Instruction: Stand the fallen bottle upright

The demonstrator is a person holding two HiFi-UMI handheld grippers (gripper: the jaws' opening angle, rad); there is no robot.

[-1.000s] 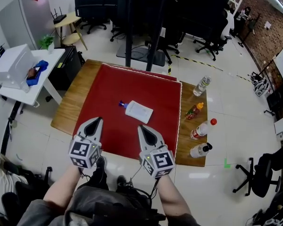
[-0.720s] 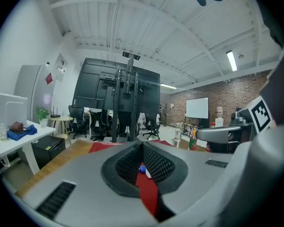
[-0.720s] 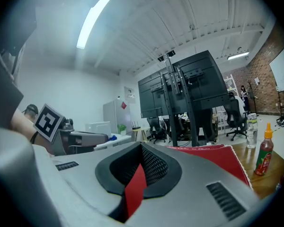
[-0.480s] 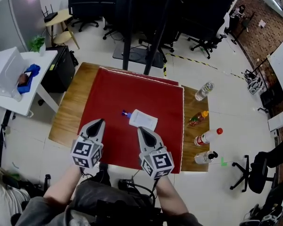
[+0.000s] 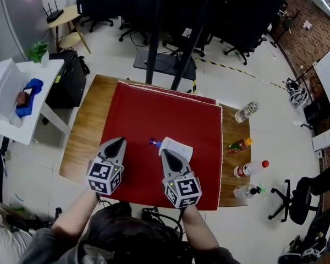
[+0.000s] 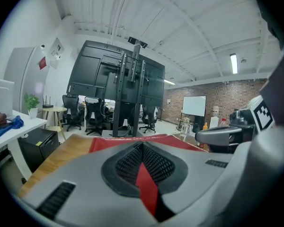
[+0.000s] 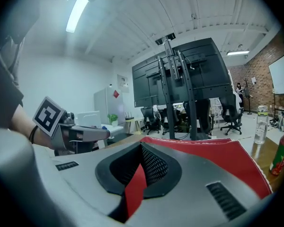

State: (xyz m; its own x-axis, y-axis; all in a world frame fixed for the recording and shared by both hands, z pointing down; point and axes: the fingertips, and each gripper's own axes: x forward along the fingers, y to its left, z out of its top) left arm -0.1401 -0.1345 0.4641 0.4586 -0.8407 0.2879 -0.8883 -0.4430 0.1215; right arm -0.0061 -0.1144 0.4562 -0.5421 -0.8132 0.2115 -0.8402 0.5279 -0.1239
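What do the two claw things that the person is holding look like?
The left claw and right claw are light grey and pointed like beaks, with black ribbed pads inside. Each carries a cube of black-and-white square markers at the back. No sleeves cover the forearms.

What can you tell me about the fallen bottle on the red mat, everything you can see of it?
The fallen bottle is a flat, white, boxy-looking container, seemingly plastic, with a small blue cap. It lies on its side on the red mat, near the mat's middle, with the cap pointing toward the picture's left. Any label is too small to read. The tip of the right tongs overlaps its near edge in the head view; whether they touch cannot be told. Neither gripper view shows it.
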